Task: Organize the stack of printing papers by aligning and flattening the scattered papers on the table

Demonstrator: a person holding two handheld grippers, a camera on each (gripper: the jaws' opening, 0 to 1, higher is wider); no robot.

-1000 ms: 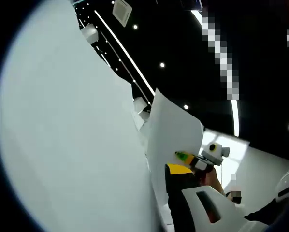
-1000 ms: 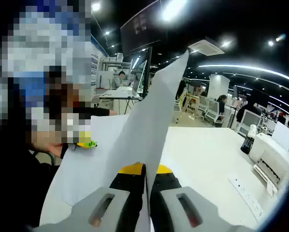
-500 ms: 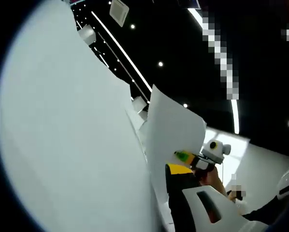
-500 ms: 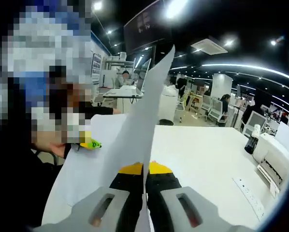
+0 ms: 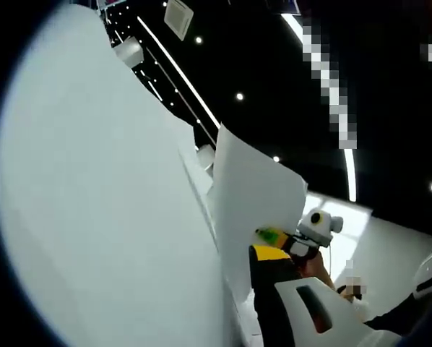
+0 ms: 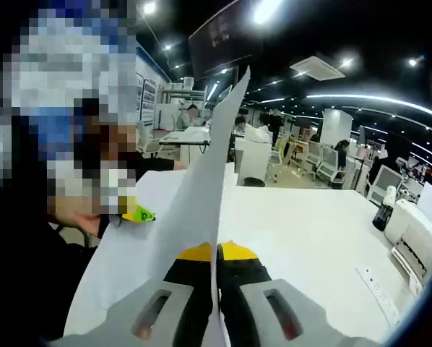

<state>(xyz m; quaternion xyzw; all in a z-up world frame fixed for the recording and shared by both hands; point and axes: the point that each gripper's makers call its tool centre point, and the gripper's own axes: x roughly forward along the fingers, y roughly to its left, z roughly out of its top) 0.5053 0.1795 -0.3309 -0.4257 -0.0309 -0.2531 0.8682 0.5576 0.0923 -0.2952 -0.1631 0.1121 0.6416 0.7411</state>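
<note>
A stack of white printing paper is held up off the white table, nearly edge-on in the right gripper view. My right gripper is shut on its lower edge, yellow-tipped jaws pressed together on the sheets. My left gripper, green-tipped and held by a hand, sits at the paper's far left edge. In the left gripper view the paper covers the left half and hides one jaw of my left gripper. Another sheet rises behind it, with the right gripper at its lower edge.
A white printer and a dark bottle stand at the table's right side, with a power strip near the right edge. The person holding the grippers is at the left. Desks and chairs stand behind the table.
In the right gripper view the paper's top corner has swung left and the stack now stands more edge-on. The left gripper view has hardly shifted.
</note>
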